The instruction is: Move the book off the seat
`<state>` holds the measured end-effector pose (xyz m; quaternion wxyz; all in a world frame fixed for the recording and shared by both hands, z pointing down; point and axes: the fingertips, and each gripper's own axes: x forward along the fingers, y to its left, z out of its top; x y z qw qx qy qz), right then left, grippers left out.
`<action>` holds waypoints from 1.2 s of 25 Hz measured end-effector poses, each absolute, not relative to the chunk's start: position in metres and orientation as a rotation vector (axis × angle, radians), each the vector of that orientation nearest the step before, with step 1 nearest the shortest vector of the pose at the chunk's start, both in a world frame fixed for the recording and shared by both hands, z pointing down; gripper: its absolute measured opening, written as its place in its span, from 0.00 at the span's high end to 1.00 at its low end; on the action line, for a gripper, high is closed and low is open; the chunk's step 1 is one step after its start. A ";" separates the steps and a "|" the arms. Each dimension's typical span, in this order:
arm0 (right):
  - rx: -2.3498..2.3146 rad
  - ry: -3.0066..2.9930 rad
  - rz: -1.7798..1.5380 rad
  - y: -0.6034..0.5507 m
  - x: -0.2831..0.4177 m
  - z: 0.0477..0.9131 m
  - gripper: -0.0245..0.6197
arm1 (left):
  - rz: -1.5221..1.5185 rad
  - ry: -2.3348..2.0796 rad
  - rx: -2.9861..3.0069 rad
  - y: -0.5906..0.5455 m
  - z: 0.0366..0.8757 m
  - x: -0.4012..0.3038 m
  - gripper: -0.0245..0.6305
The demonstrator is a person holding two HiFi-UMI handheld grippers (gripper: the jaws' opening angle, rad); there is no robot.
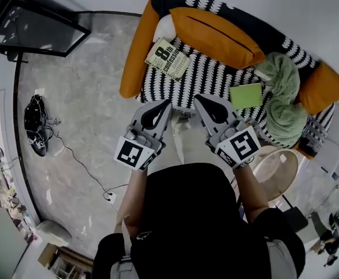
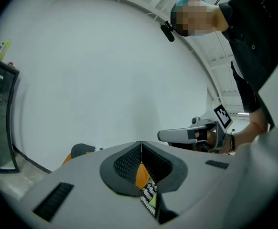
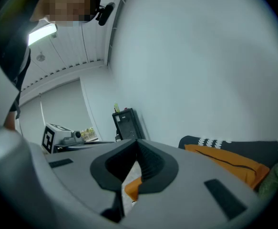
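Black-and-white striped sofa seat (image 1: 207, 77), with an orange back cushion (image 1: 216, 34).
Paperback book (image 1: 167, 58): lies flat at the seat's left end in the head view, just beside the orange arm (image 1: 135, 51).
Green notebook (image 1: 246, 95): right part of the seat, near the front edge, next to a green blanket (image 1: 285, 97).
Left gripper (image 1: 166, 104), right gripper (image 1: 199, 100): side by side at the seat's front edge, well apart from the book. Both pairs of fingers (image 2: 127, 162) are pressed together with nothing between them.

Book (image 1: 167, 60) on striped seat (image 1: 209, 75); left gripper (image 1: 165, 103), right gripper (image 1: 199, 98) near seat edge.
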<state>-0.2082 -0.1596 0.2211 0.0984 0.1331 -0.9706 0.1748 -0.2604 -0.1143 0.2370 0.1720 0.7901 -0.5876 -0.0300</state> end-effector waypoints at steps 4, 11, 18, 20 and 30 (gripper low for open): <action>0.387 -2.820 0.550 -0.159 -0.223 0.249 0.94 | -0.079 -1.618 2.199 -0.121 0.280 -0.266 0.95; 0.363 -2.774 0.583 -0.173 -0.254 0.309 0.94 | -0.035 -1.562 2.159 -0.142 0.362 -0.295 0.95; 0.374 -2.752 0.564 -0.196 -0.278 0.367 0.94 | -0.080 -1.598 2.042 -0.163 0.448 -0.341 0.95; 0.370 -2.757 0.552 -0.201 -0.285 0.383 0.94 | -0.076 -1.607 2.027 -0.171 0.472 -0.350 0.95; 0.395 -2.665 0.627 -0.189 -0.296 0.472 0.94 | -0.024 -1.559 1.947 -0.179 0.592 -0.368 0.95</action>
